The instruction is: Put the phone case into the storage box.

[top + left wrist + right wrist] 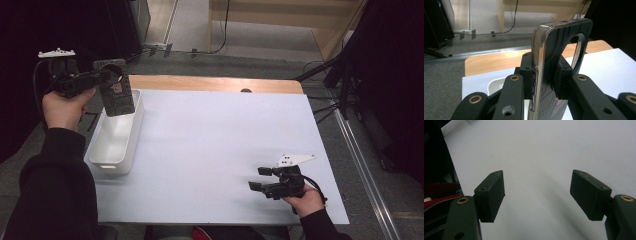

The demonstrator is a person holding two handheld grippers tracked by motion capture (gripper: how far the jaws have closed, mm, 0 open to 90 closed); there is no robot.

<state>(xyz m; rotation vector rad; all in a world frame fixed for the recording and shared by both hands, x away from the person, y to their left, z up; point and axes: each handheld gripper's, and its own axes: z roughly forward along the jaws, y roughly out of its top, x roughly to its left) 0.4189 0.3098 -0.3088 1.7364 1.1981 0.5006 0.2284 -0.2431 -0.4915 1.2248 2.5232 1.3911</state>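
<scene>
Where the high view catches the table's left side, the left gripper [102,76] is raised above the far end of a white bin [131,134], its jaws clamped on a dark phone case [118,95] that hangs down from them over the bin's far end without touching it, as far as that view tells. Seen from the left gripper view, the same gripper [544,76] has its pads pressed on both faces of the case [549,82], which stands edge-on and upright; a shiny rim runs up its near edge and a large round opening sits near its top. Its lower end is cut off by the bottom of that view, and the pattern on its back is too small and dim in the high view to read. Part of the bin's rim [495,83] peeks out behind the left jaw, most of it hidden by the gripper. Over on the near right of the white table top [215,150], the right gripper [257,179] is held low in the person's hand, jaws apart with nothing between them; whether it touches the surface cannot be told. Through the right gripper view its pads [490,195] stand wide over bare white table, and a dark shape with a red zipped edge at the left is cut off by the frame.
</scene>
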